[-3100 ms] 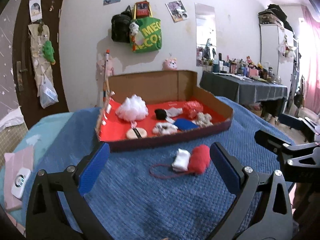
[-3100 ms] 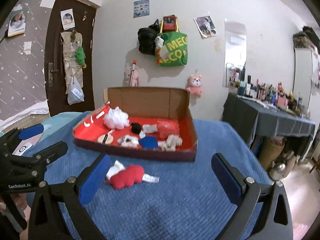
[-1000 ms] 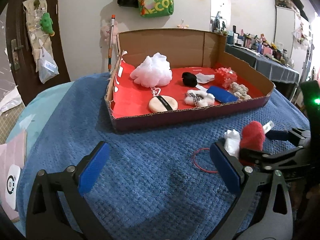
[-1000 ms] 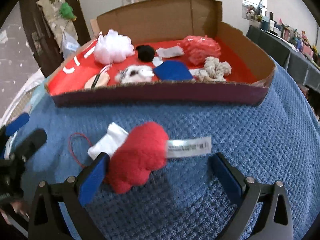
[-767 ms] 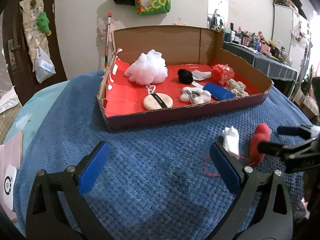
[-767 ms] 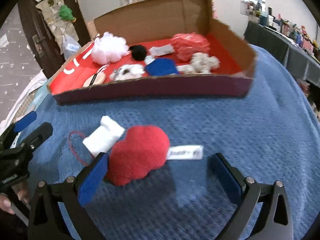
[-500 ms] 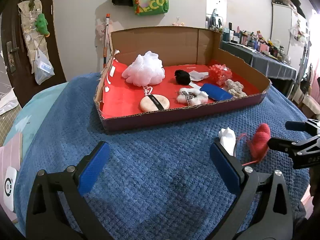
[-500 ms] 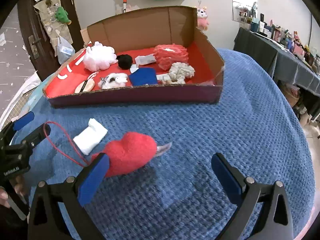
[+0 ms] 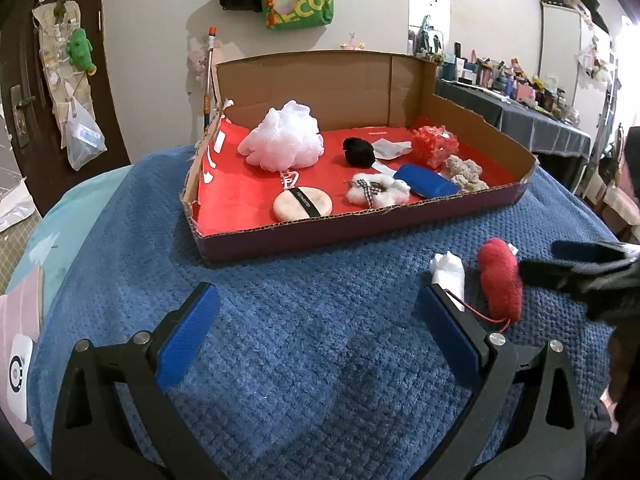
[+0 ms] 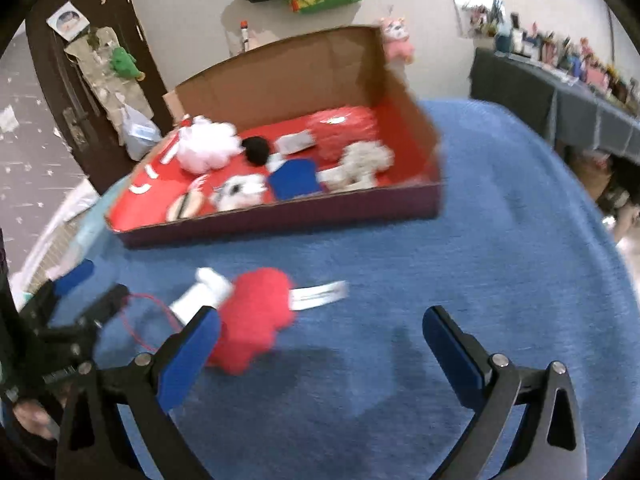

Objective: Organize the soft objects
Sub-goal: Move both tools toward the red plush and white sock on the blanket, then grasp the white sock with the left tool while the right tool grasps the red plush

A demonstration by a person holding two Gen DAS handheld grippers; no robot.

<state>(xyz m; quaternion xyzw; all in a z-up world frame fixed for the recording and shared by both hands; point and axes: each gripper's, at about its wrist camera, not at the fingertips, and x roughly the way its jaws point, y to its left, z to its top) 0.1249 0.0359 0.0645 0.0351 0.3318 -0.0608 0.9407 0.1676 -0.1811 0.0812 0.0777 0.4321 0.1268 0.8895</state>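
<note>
My left view is sharp and evenly lit; my right view is motion-blurred; both bend at dark fisheye corners.

One cardboard box (image 9: 460, 216), eight soft items inside; one red plush heart (image 9: 500, 282) and one white pad (image 9: 449, 272) outside; two grippers.

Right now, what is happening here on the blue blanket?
A person holds two grippers over a blue blanket. A red plush heart with a white piece lies outside the cardboard box, where other soft things sit. The right gripper is open, one finger beside the heart. The left gripper is open, holding nothing.
</note>
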